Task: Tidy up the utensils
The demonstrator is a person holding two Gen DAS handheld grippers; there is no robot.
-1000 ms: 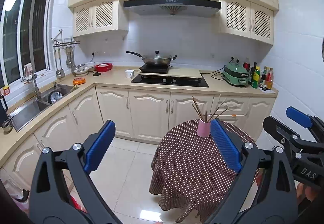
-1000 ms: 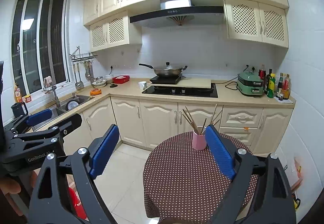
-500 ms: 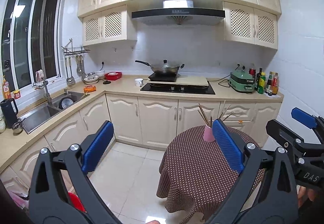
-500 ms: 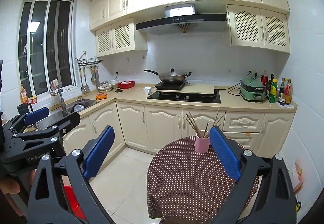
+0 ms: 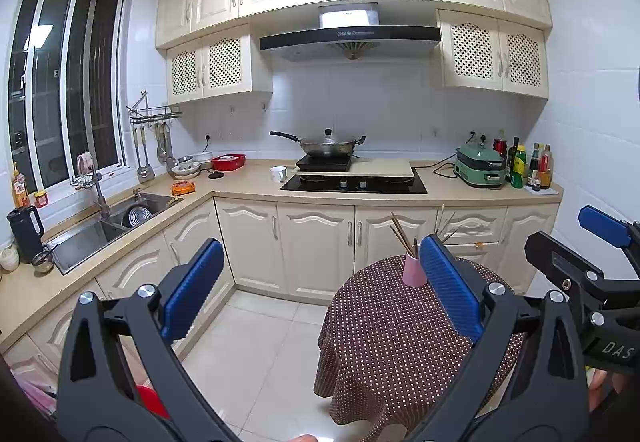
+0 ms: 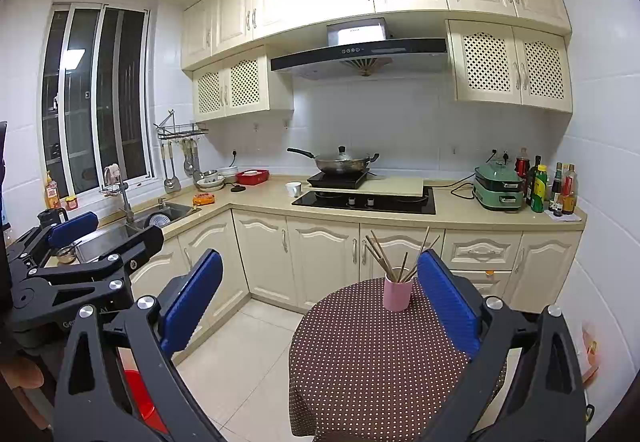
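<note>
A pink cup (image 5: 414,273) (image 6: 397,292) holding several wooden chopsticks (image 6: 384,256) stands at the far side of a round table with a brown dotted cloth (image 5: 396,338) (image 6: 368,354). My left gripper (image 5: 320,294) is open and empty, held in the air well short of the table. My right gripper (image 6: 320,294) is open and empty too, at about the same distance. Each gripper also shows at the edge of the other's view: the right one (image 5: 592,262) and the left one (image 6: 80,254).
An L-shaped counter (image 6: 260,198) runs behind the table, with a sink (image 5: 100,226), a wok on a stove (image 5: 328,146), a white mug (image 5: 278,174), a green cooker (image 5: 480,166) and bottles (image 5: 528,166). Something red (image 6: 140,394) sits on the tiled floor at lower left.
Both views have tilted upward and drifted right: the table and cup sit lower in frame and more of the upper cabinets shows. Both grippers stay open.
</note>
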